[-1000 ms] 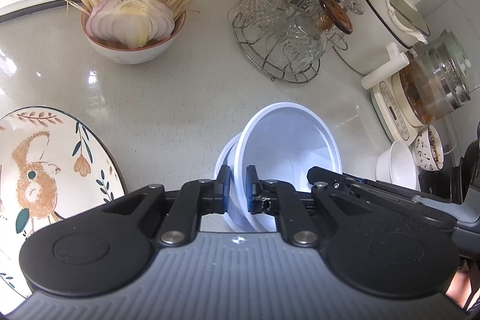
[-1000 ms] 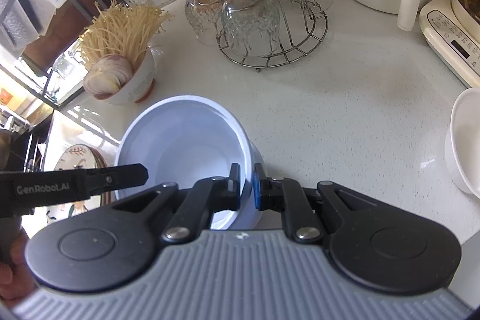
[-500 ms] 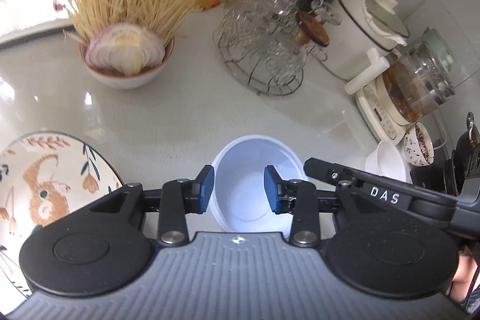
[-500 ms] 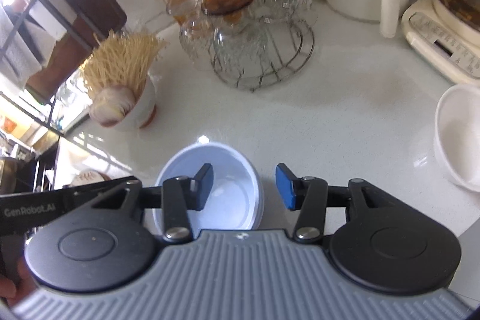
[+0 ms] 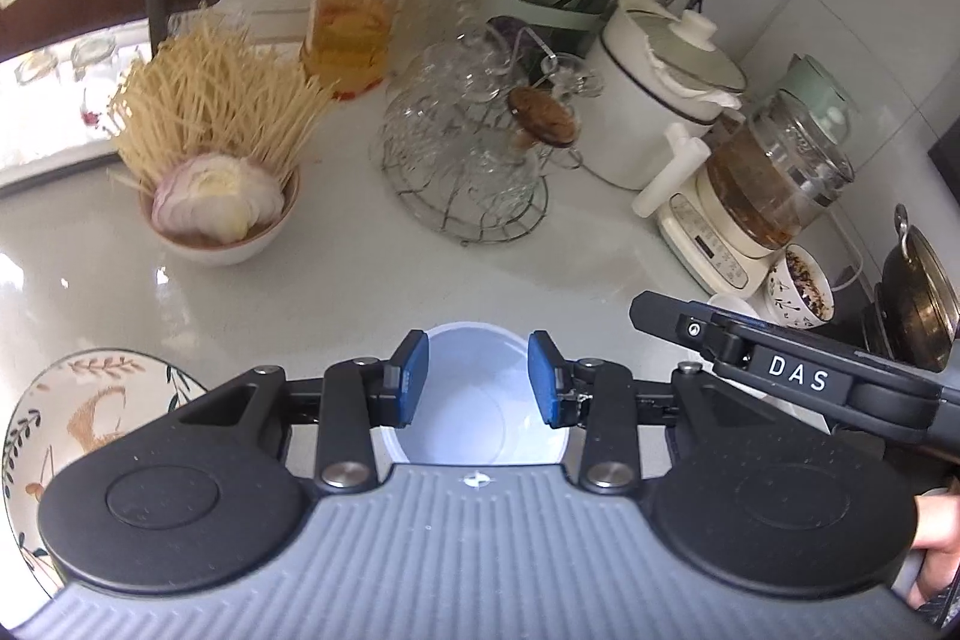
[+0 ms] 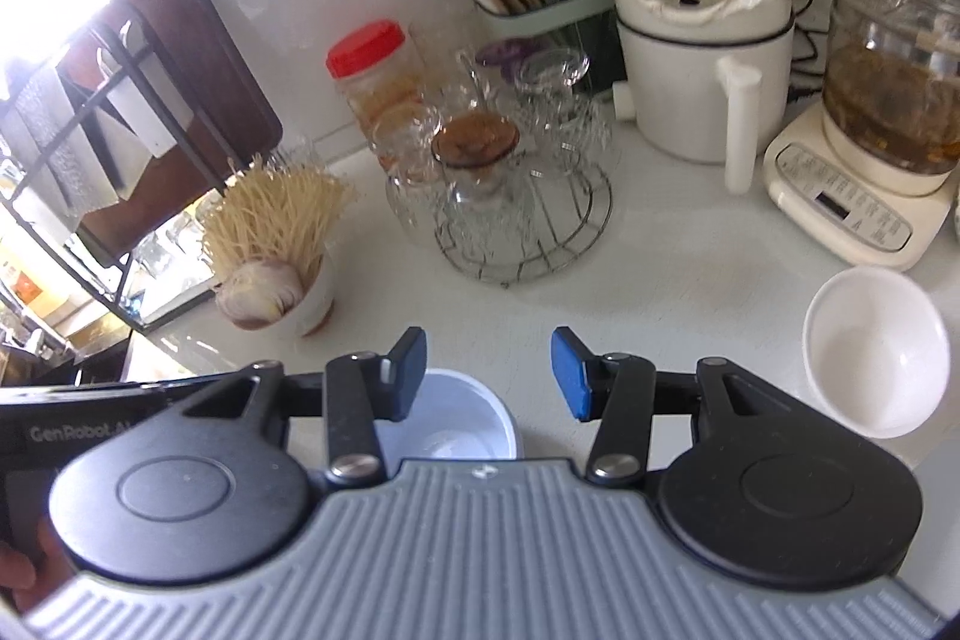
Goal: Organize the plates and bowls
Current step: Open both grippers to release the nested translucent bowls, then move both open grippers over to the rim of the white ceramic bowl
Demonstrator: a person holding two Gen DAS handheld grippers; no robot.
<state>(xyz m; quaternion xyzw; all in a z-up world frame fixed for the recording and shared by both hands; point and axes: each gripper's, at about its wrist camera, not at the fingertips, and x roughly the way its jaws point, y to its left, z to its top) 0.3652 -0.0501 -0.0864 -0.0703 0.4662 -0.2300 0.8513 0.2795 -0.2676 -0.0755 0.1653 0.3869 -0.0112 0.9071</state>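
Countertop [image 5: 180,298]: glass rack [image 5: 474,160] beyond bowl [image 5: 480,400]

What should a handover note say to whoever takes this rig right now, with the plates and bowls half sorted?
Left gripper: jaws open, empty, above the pale blue bowl.
Right gripper: jaws open, empty, beside that same bowl.
Things: blue bowl upright on the counter; white bowl to the right, near the kettle base; squirrel-pattern plate to the left; patterned bowl by the kettle.
Done: blue bowl set down and released.
Left: white bowl, plate and patterned bowl look ungathered; the white bowl is probably next.
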